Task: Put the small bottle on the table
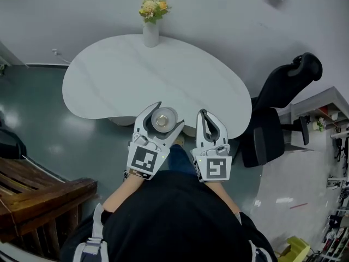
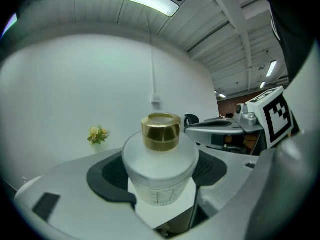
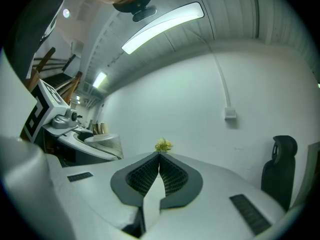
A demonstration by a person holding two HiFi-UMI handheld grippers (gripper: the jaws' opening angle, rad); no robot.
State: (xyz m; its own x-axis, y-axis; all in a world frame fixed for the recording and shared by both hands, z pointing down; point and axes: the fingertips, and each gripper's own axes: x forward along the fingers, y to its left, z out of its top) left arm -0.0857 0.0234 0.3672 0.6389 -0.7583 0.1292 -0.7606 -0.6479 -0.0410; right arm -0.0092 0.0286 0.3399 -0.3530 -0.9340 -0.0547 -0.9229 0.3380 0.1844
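Head view: left gripper point(image 1: 168, 115) holds the small bottle point(image 1: 163, 119) over the near edge of the table point(image 1: 109, 81); whether it touches is unclear. Right gripper point(image 1: 206, 115) is just beside it. Left gripper view: jaws clamp the frosted bottle's sides, gold cap point(image 2: 160, 131) upright. Right gripper view: jaws together, nothing between.

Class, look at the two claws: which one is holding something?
The left claw: its jaws are clamped on a small frosted bottle with a gold cap. The right claw is shut on nothing, its jaws pressed together.
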